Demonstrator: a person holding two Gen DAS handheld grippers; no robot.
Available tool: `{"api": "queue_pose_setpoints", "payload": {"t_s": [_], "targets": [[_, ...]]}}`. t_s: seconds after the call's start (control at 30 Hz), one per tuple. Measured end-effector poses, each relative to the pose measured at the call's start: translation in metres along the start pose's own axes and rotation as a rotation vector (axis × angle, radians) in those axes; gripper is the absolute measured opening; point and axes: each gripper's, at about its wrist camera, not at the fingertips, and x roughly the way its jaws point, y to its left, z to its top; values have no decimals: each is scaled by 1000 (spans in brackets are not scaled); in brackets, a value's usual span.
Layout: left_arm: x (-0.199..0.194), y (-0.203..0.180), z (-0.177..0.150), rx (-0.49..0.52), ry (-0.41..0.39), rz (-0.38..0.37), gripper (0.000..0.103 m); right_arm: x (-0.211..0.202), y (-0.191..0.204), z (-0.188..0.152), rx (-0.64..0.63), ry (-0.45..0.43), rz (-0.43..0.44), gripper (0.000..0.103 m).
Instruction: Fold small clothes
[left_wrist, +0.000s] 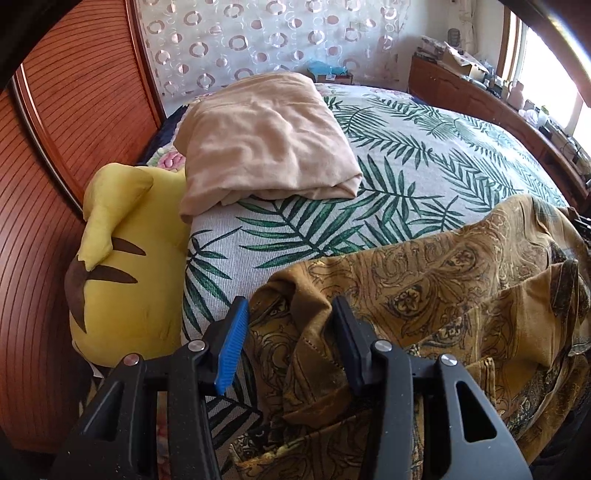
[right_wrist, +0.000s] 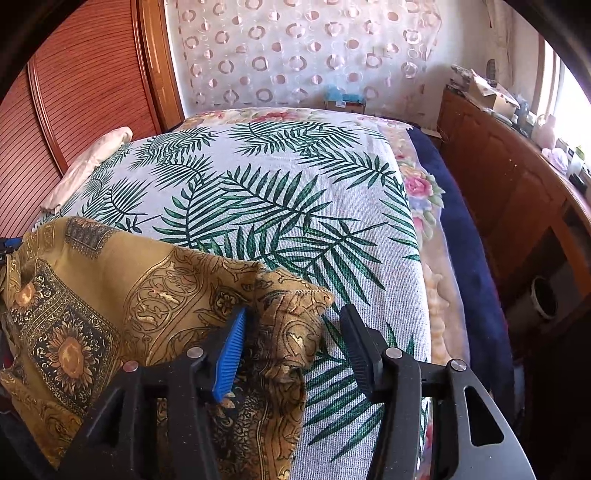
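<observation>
My left gripper (left_wrist: 290, 310) stands apart around a bunched edge of the mustard-gold paisley-printed garment (left_wrist: 443, 280), pads not pressing. My right gripper (right_wrist: 295, 317) is likewise released over its pointed corner. The garment lies on the palm-leaf bedspread (right_wrist: 280, 192), nearer me than the folded beige cloth (left_wrist: 266, 144).

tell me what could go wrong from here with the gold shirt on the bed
1. Both tools look open, left tool and right tool, with bunched cloth of the gold patterned shirt between the fingers: closing now may catch several layers.
2. The shirt lies at the near edge of the leaf-print bedspread and may slide off.
3. The yellow plush toy could get bumped.
</observation>
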Motion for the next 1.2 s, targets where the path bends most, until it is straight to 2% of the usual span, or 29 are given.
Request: {"api": "queue_pose_setpoints", "payload": {"t_s": [0.03,0.1,0.13,0.2,0.23,0.27,0.33,0.43,0.53,0.67,0.77,0.87,1.2], "targets": [[2,3,1,-14,3,3,59,0,0,-1,-1,-2,0,51],[4,9,2,-45,8,-25,60,-2,2,-1,-8,-2,19,38],[4,11,1,-53,5,-36,60,-2,4,-1,-16,0,27,36],[3,8,0,-38,0,-35,58,-3,8,-1,-28,5,48,21],[1,5,-1,-21,-6,-45,48,-3,9,-2,-32,6,64,17],[0,3,-1,-13,-8,-64,42,-4,10,-2,-33,7,69,14],[-2,-2,-1,-2,0,-111,19,-7,14,-3,-44,6,82,10],[-9,-10,-3,18,-9,-133,12,-21,20,-3,-59,-33,98,9],[-36,-15,-3,4,-93,-126,10,-45,19,-2,-46,-114,69,8],[-90,-19,6,-17,-238,-172,10,-86,15,4,-37,-216,71,7],[-128,-19,18,-23,-325,-221,9,-127,20,13,-51,-305,70,7],[-165,-20,25,-24,-417,-240,9,-170,25,22,-70,-389,74,7],[-263,-6,68,-38,-685,-241,9,-286,28,73,-130,-579,25,7]]}}
